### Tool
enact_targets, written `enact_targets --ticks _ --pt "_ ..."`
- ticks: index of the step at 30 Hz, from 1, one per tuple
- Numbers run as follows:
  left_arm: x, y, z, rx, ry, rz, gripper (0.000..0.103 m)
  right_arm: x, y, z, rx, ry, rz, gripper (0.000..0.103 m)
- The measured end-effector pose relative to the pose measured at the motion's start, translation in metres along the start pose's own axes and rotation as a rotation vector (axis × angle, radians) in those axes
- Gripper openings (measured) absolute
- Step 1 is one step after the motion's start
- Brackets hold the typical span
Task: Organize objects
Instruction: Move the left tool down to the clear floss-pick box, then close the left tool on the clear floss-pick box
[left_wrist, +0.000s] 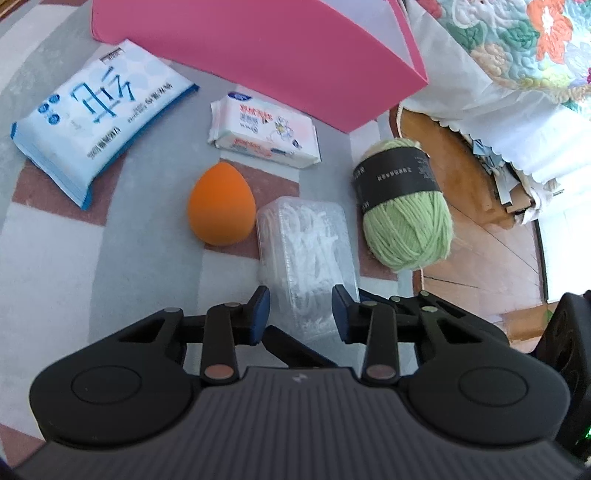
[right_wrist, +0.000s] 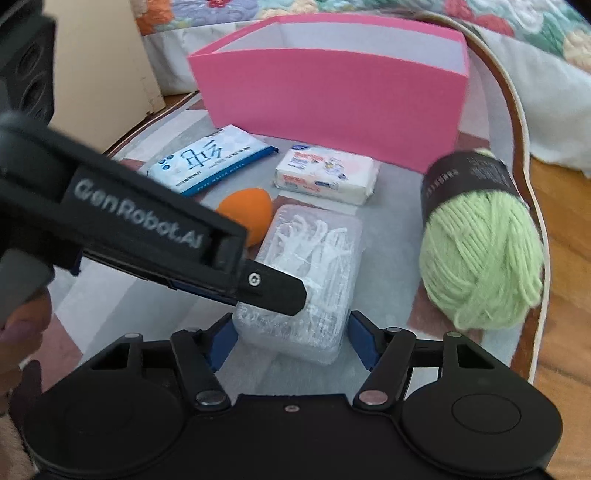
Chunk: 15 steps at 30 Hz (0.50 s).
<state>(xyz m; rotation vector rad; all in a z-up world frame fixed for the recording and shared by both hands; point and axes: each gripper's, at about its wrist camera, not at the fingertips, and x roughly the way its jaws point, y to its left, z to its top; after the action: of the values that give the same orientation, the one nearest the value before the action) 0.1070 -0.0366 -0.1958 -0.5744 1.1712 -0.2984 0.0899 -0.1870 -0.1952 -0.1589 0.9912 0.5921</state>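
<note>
Apparently nothing was sorted yet: all five items lay near the pink box, while the left gripper pinched the clear floss-pick case and the right gripper stood half open around it, not visibly pressing.

Both matte black plastic grippers have blue-padded fingers, silver pivot rivets, a ribbed grey housing, and white "GenRobot.AI" lettering.

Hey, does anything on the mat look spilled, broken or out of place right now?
Nothing spilled or broken. One oddity: both grippers crowd the same clear plastic box of floss picks, the left gripper reaching across the right gripper.
</note>
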Motion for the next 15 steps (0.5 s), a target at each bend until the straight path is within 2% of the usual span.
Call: enact_targets --ticks 6,10,13,15 --pt "0.006 -0.007 -0.006 0.037 -0.008 0.011 0.048 -0.006 -0.010 -0.004 0.054 0.017 0.031 0.068" --pt "0.010 -0.004 -0.007 -0.006 0.015 -0.026 0.047 -0.006 -0.017 -0.002 0.111 0.023 0.062 0.068" --pt "0.004 -0.013 -0.009 0.069 0.001 0.000 0.044 -0.007 -0.028 0.000 0.193 0.036 0.110 0.068" --pt "0.001 -0.019 -0.010 0.084 0.003 0.018 0.043 -0.012 -0.028 0.000 0.210 0.047 0.126 0.068"
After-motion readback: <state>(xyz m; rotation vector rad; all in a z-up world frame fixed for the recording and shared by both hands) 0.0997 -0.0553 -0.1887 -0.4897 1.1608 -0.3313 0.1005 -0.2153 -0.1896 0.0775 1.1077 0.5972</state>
